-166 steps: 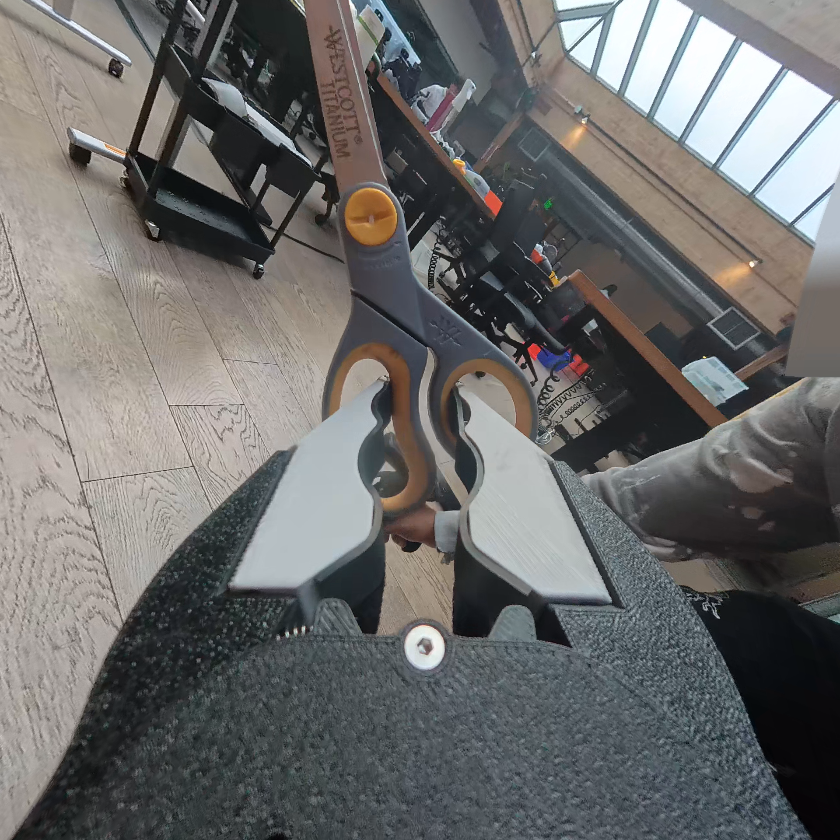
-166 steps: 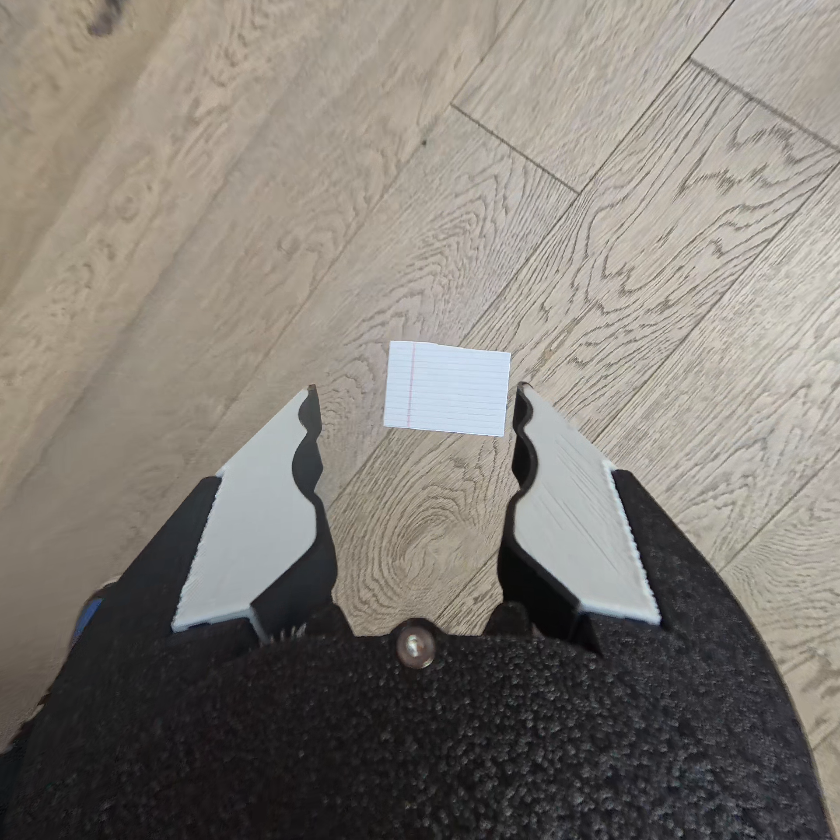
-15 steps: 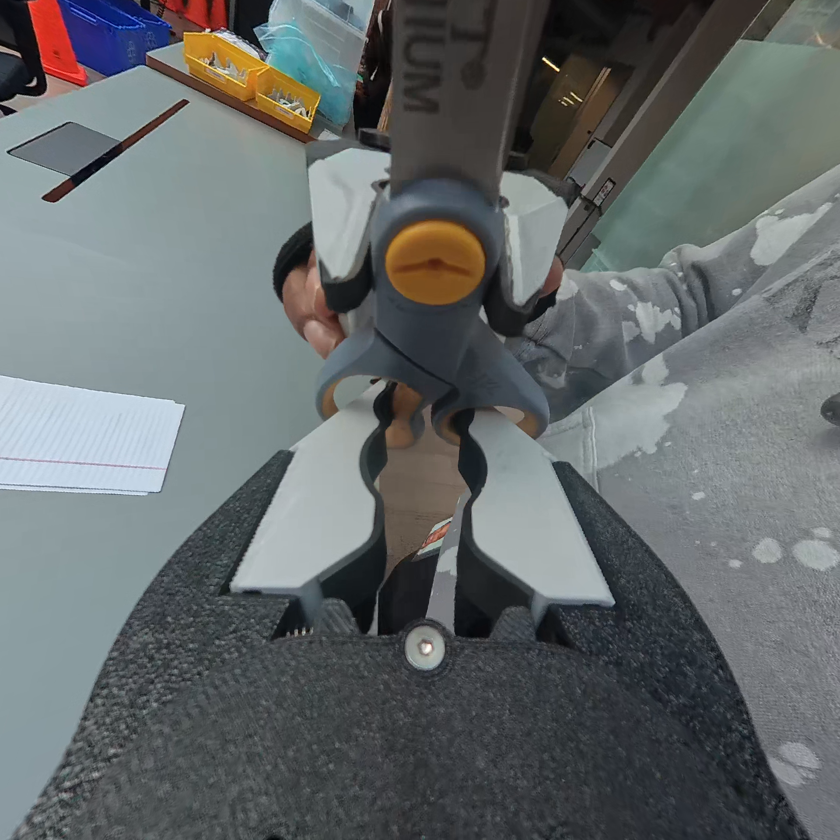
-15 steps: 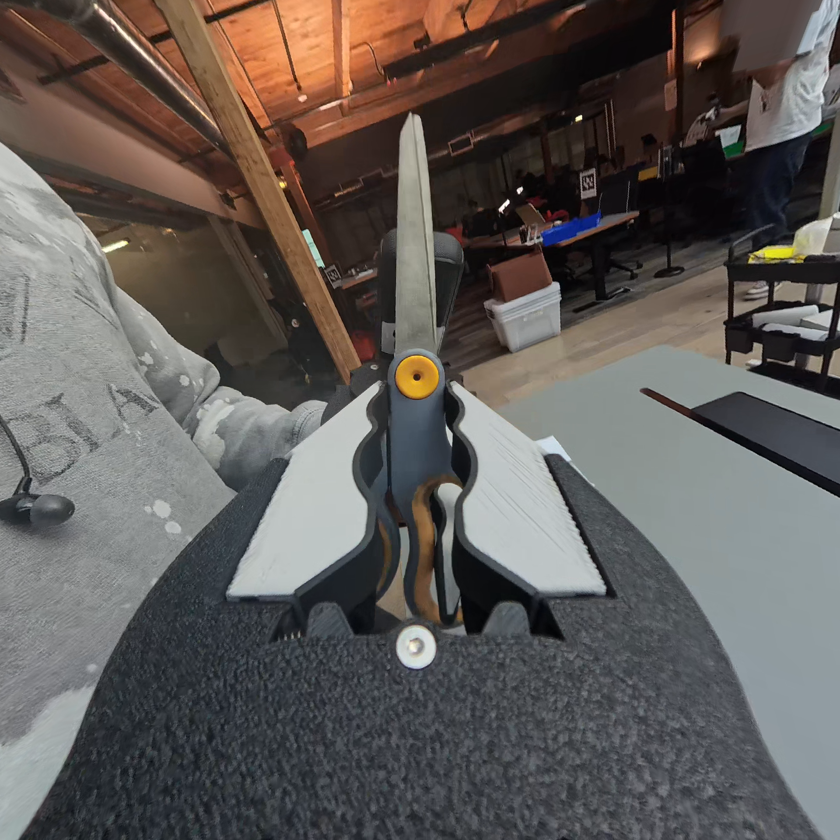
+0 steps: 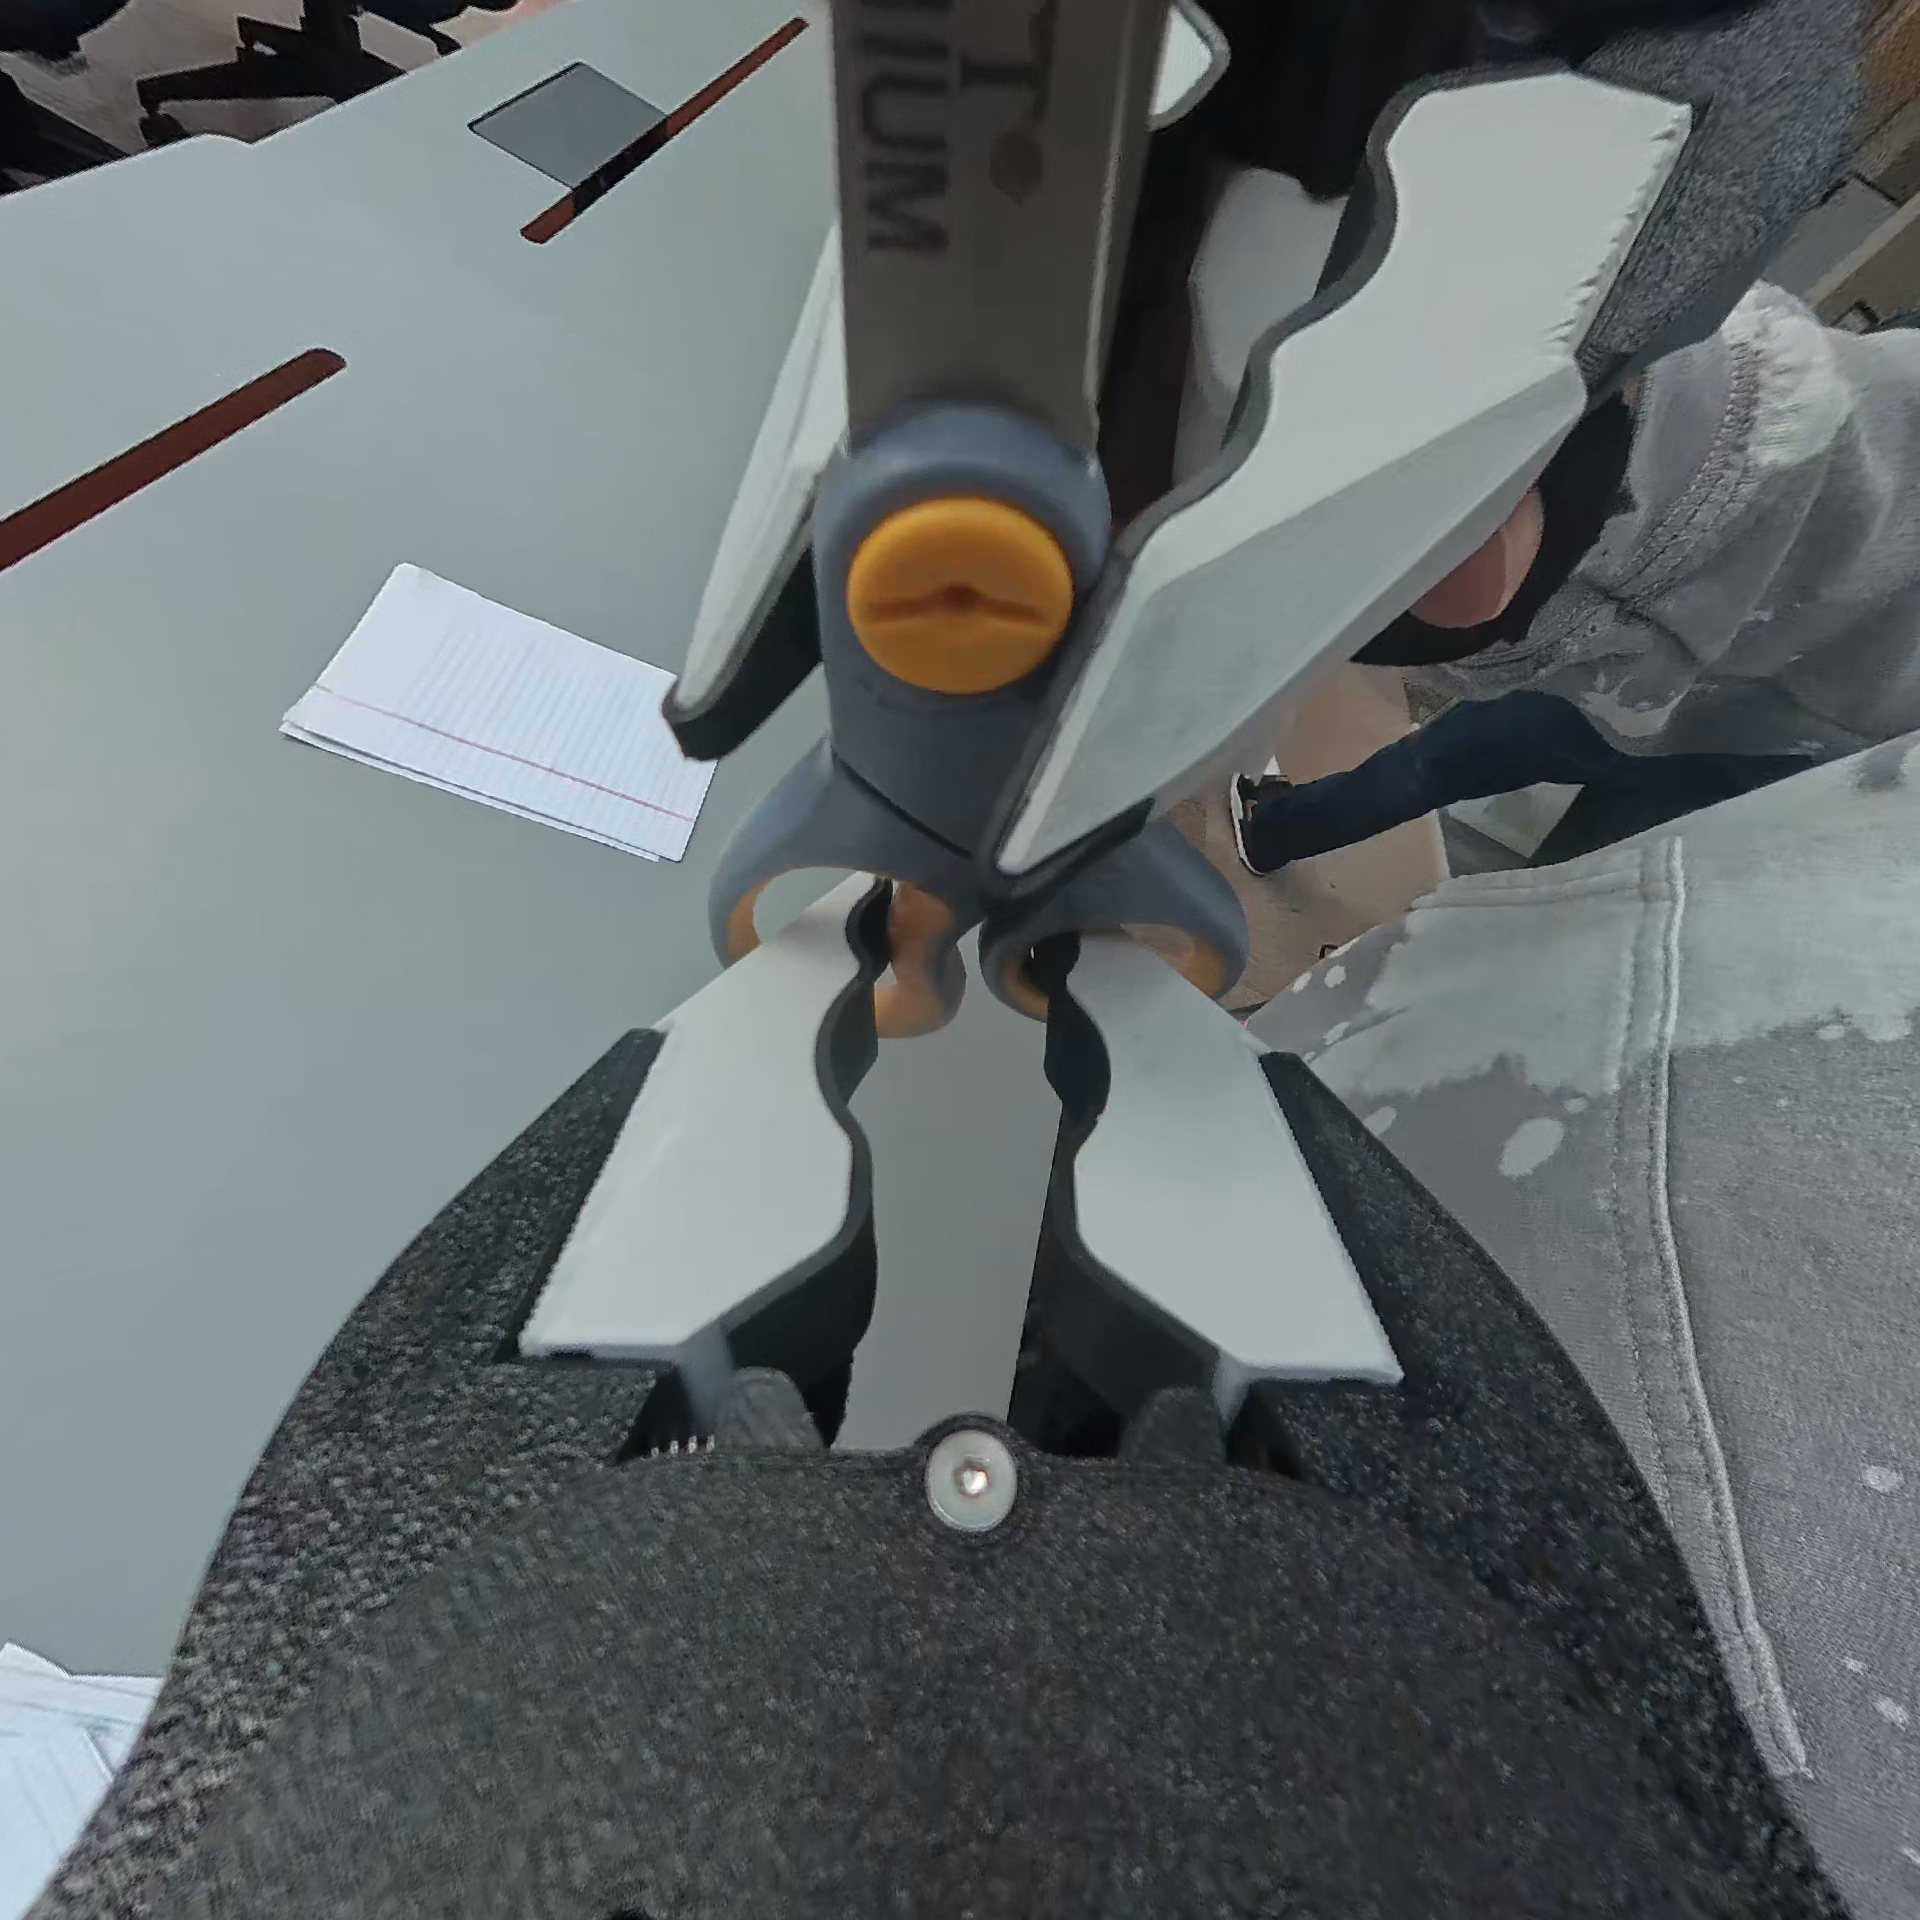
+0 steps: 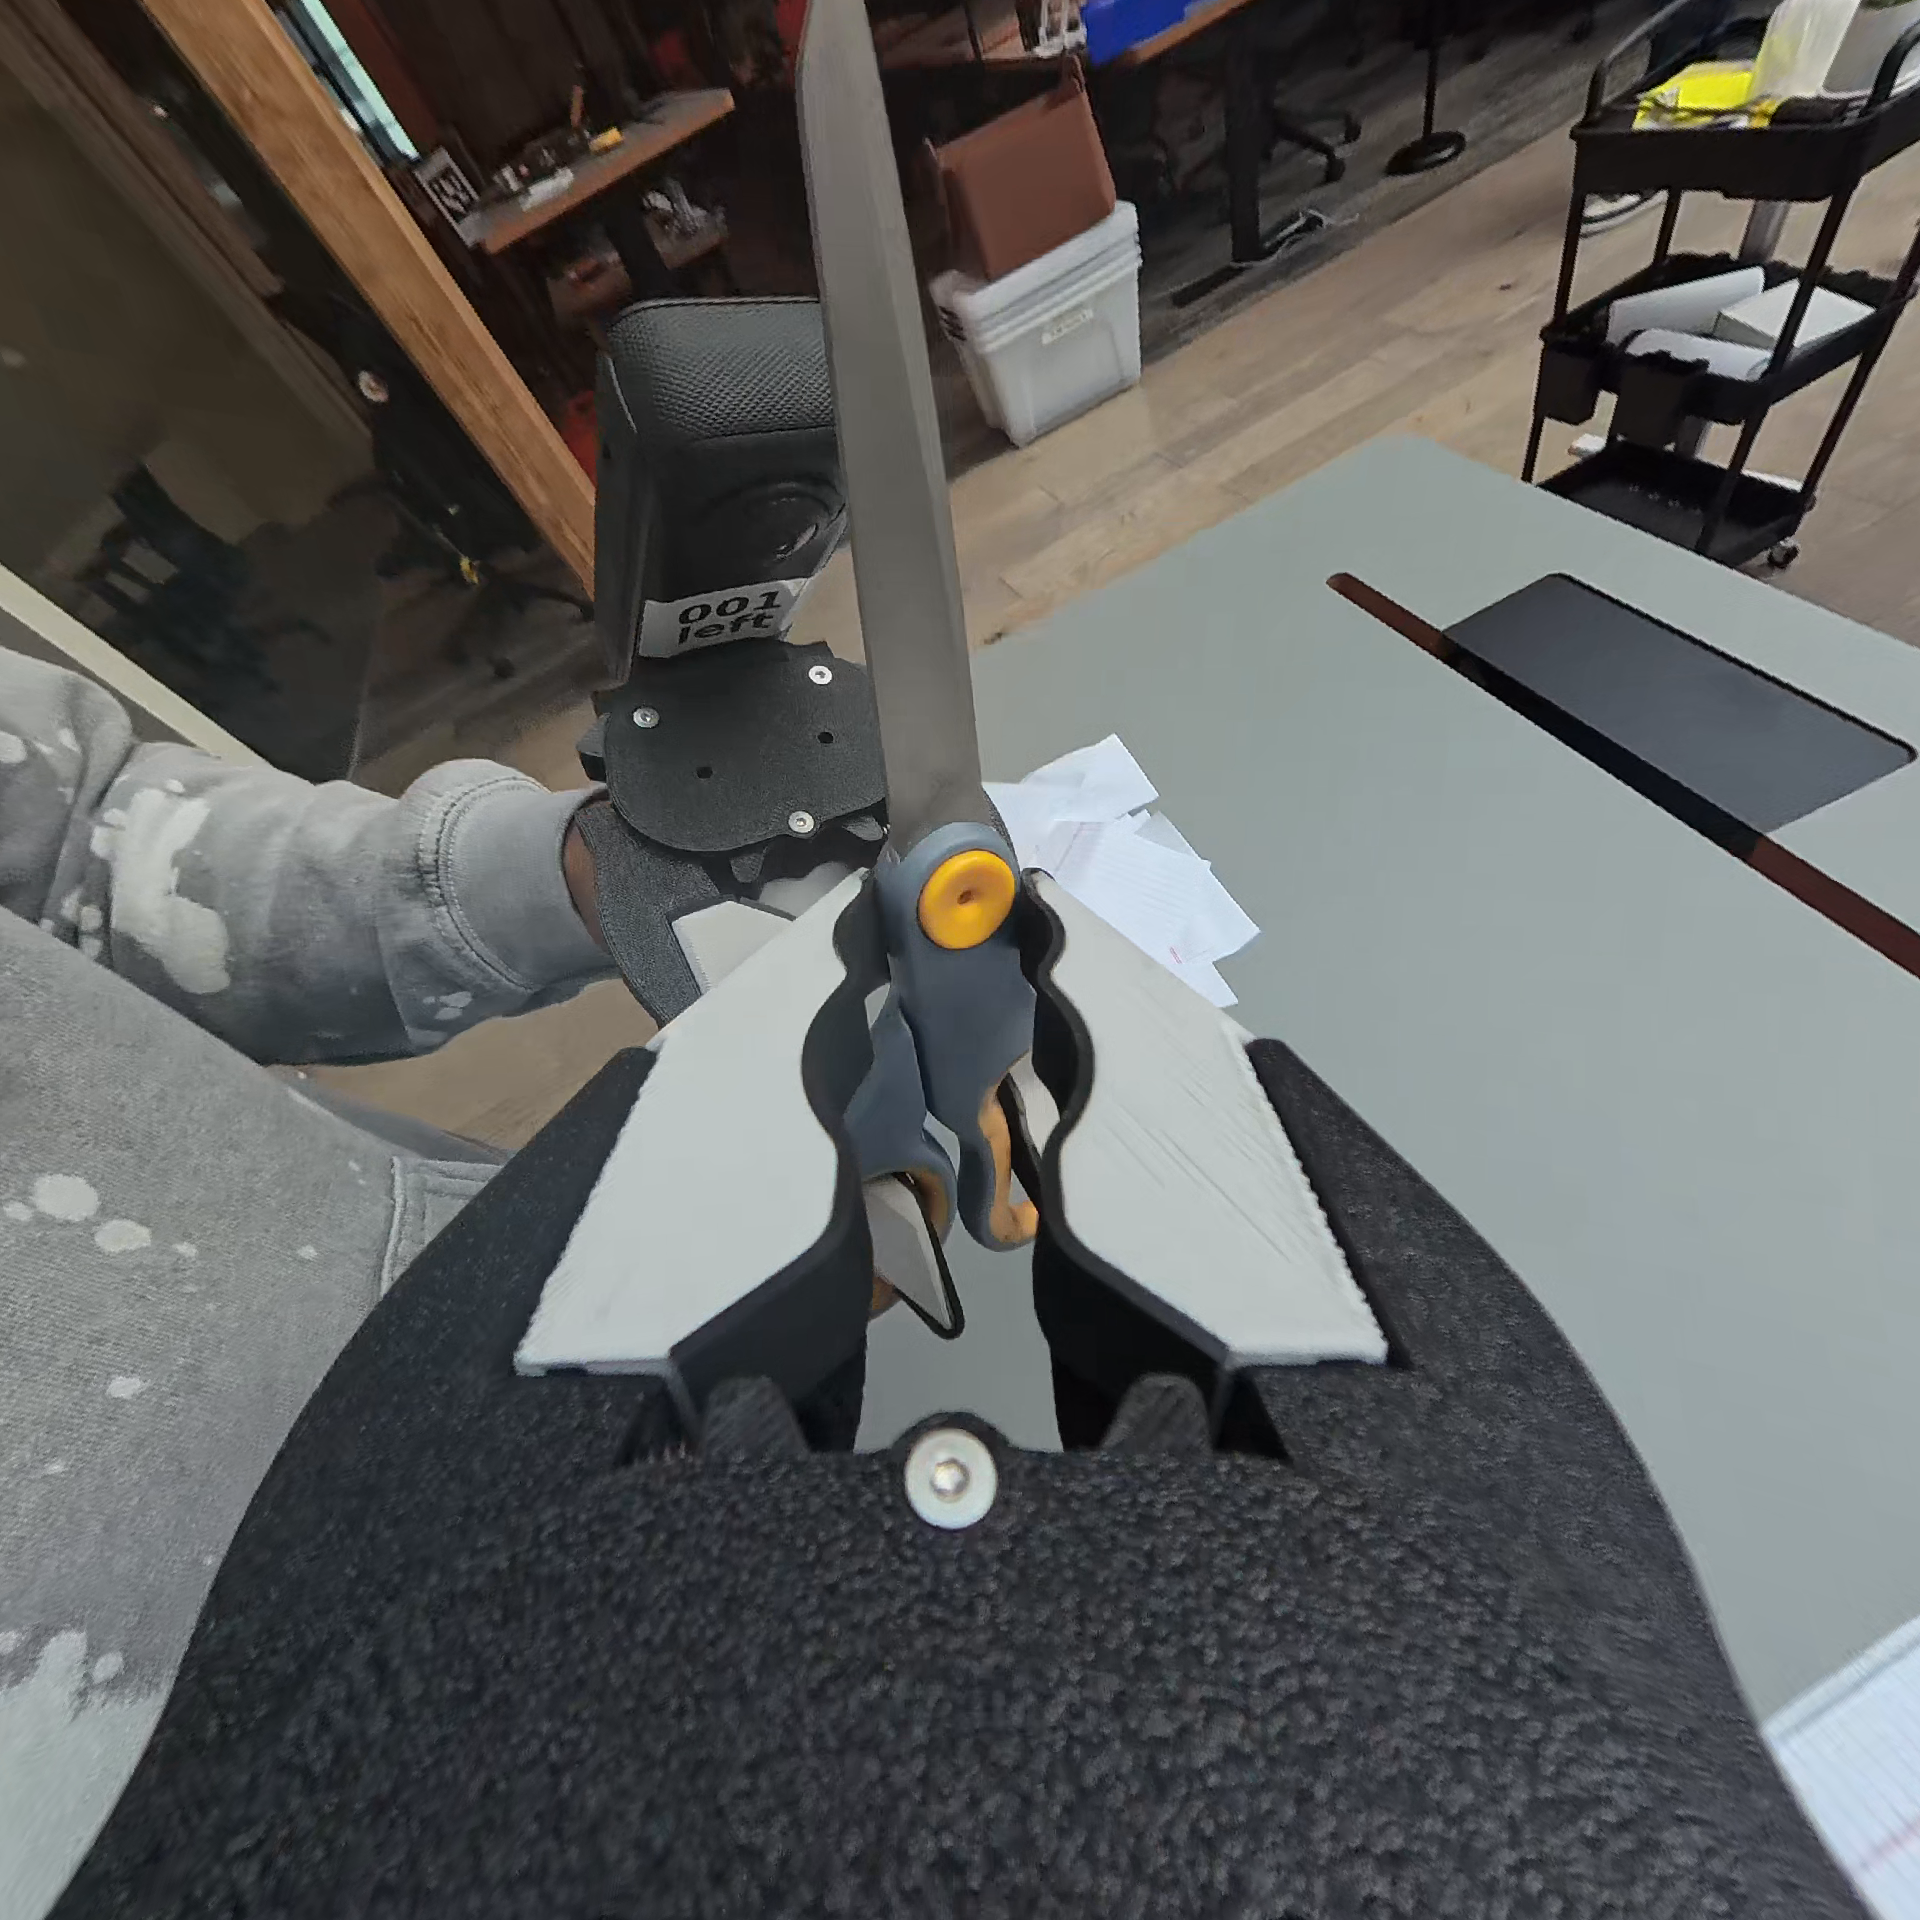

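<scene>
Left wrist view: the left gripper (image 5: 956, 956) is half closed around the inner bars of the scissors (image 5: 956, 603) handles. I cannot tell if it presses them; half a second ago its fingers stood closer. The right gripper (image 5: 847, 800) comes from the opposite side and clamps the neck below the orange pivot. A stack of lined paper (image 5: 499, 717) lies on the grey table (image 5: 260, 987), left of the tools.

Right wrist view: the blade points straight ahead along the right gripper's fingers, with paper scraps (image 6: 1132, 883) near the table's left edge behind it
</scene>
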`<state>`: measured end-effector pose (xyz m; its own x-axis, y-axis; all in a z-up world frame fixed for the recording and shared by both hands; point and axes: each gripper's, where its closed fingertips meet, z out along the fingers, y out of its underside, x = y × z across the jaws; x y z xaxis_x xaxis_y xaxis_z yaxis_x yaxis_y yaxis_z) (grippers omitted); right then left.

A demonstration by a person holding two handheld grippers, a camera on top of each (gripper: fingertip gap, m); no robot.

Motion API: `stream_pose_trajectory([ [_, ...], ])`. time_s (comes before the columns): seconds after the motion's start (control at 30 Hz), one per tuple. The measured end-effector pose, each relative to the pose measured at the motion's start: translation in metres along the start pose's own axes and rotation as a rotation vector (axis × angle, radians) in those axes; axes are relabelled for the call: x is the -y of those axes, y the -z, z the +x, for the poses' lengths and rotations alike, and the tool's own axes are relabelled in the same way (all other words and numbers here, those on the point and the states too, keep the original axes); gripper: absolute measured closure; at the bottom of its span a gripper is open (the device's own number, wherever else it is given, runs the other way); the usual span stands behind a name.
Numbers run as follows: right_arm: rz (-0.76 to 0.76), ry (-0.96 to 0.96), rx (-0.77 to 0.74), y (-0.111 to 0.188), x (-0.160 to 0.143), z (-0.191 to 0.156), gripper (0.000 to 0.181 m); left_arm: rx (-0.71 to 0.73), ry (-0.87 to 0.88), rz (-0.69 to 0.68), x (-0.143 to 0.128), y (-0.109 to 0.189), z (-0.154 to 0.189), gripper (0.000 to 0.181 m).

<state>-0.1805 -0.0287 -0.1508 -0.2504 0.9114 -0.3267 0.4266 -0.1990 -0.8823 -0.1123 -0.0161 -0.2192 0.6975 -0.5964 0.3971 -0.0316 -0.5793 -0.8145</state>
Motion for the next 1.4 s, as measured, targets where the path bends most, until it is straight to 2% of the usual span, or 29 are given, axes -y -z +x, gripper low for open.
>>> stream_pose_trajectory([
  [0.07, 0.088, -0.001, 0.079, -0.003, 0.008, -0.006, 0.157, 0.004, -0.005, 0.034, 0.006, 0.003, 0.002, 0.155],
  [0.27, 0.27, -0.025, 0.171, 0.004, 0.022, 0.007, 0.157, 0.092, 0.042, 0.07, 0.02, -0.001, -0.008, 0.146],
  [0.37, 0.258, 0.035, 0.196, 0.012, 0.016, 0.007, 0.157, 0.145, 0.001, 0.037, 0.021, -0.014, -0.011, 0.152],
  [0.4, 0.266, 0.036, 0.216, 0.018, 0.014, 0.008, 0.157, 0.156, -0.012, 0.033, 0.022, -0.019, -0.011, 0.159],
  [0.53, 0.243, -0.001, 0.284, 0.047, 0.002, 0.014, 0.157, 0.188, -0.043, -0.004, 0.025, -0.042, -0.004, 0.161],
  [0.67, 0.185, 0.014, 0.271, 0.071, -0.007, 0.019, 0.156, 0.203, -0.027, 0.001, 0.031, -0.063, 0.002, 0.163],
  [0.7, 0.165, 0.025, 0.259, 0.077, -0.009, 0.022, 0.153, 0.22, -0.032, -0.008, 0.031, -0.067, 0.002, 0.163],
  [0.77, 0.101, 0.031, 0.248, 0.09, -0.013, 0.028, 0.131, 0.27, -0.047, -0.031, 0.032, -0.073, 0.001, 0.163],
  [0.8, 0.048, 0.045, 0.256, 0.095, -0.018, 0.028, 0.13, 0.283, -0.041, -0.033, 0.032, -0.076, 0.002, 0.163],
  [0.83, 0.011, 0.076, 0.258, 0.099, -0.023, 0.027, 0.139, 0.29, -0.032, -0.036, 0.032, -0.079, 0.004, 0.162],
  [0.87, -0.006, 0.105, 0.243, 0.103, -0.025, 0.027, 0.156, 0.301, -0.024, -0.046, 0.031, -0.083, 0.006, 0.162],
  [0.9, -0.021, 0.123, 0.248, 0.105, -0.029, 0.025, 0.158, 0.318, -0.022, -0.058, 0.029, -0.087, 0.007, 0.162],
  [1.1, 0.115, 0.023, 0.332, 0.114, -0.03, 0.013, 0.159, 0.374, 0.053, 0.016, 0.033, -0.097, 0.023, 0.159],
  [1.27, 0.196, -0.03, 0.353, 0.115, -0.027, 0.004, 0.159, 0.439, 0.085, 0.078, 0.039, -0.101, 0.03, 0.149],
  [1.4, 0.206, -0.027, 0.326, 0.116, -0.034, 0.0, 0.159, 0.497, 0.108, 0.102, 0.037, -0.105, 0.025, 0.157],
])
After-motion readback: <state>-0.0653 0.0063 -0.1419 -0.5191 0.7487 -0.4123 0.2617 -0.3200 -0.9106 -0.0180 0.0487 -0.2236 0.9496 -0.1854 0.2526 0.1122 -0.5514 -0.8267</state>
